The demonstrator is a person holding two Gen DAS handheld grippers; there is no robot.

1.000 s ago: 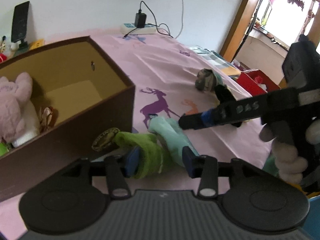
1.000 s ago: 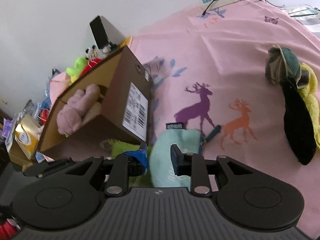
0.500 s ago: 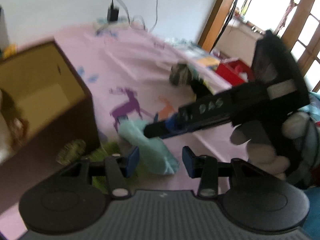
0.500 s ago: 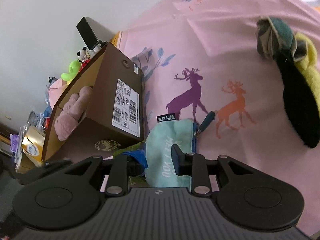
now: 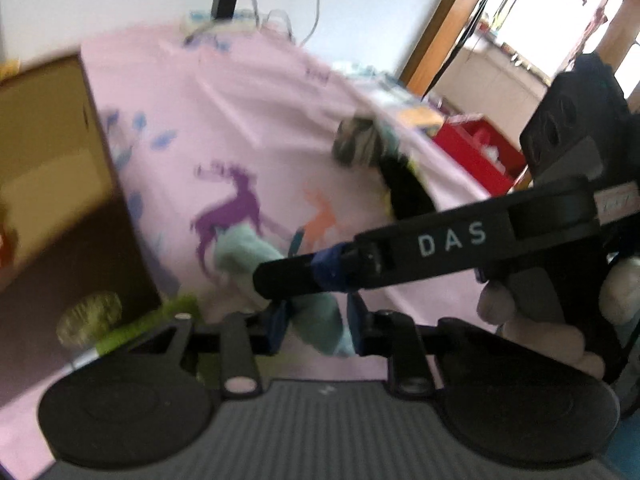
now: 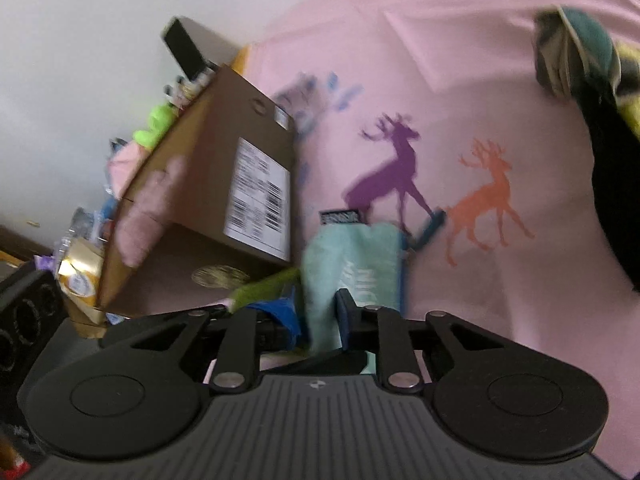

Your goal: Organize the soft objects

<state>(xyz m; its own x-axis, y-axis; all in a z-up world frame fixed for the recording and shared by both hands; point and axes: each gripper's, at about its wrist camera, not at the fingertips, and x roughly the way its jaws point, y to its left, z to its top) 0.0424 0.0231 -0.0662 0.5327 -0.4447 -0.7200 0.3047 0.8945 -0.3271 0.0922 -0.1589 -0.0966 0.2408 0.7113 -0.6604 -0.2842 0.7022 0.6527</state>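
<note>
A teal cloth (image 5: 320,320) (image 6: 352,256) lies on the pink deer-print tablecloth (image 5: 240,120) beside a brown cardboard box (image 5: 60,200) (image 6: 224,184). My left gripper (image 5: 316,326) is closing with the near end of the cloth between its pads, and both pads seem to touch it. My right gripper (image 6: 318,314) is shut on the same cloth; in the left wrist view it reaches in from the right, held by a hand (image 5: 520,320). A green cloth (image 5: 160,316) (image 6: 264,288) lies against the box front.
A pink plush (image 6: 148,208) sits inside the box. A camouflage roll (image 5: 356,140) (image 6: 568,56), a black sock (image 6: 616,200) and something yellow lie on the far right of the table. A power strip (image 5: 216,20) is at the back edge. A red bin (image 5: 472,152) stands beyond the table.
The left gripper shifted right, off the green cloth, and narrowed around the teal cloth. The right gripper's fingers closed on the teal cloth, and both views are now blurred.
</note>
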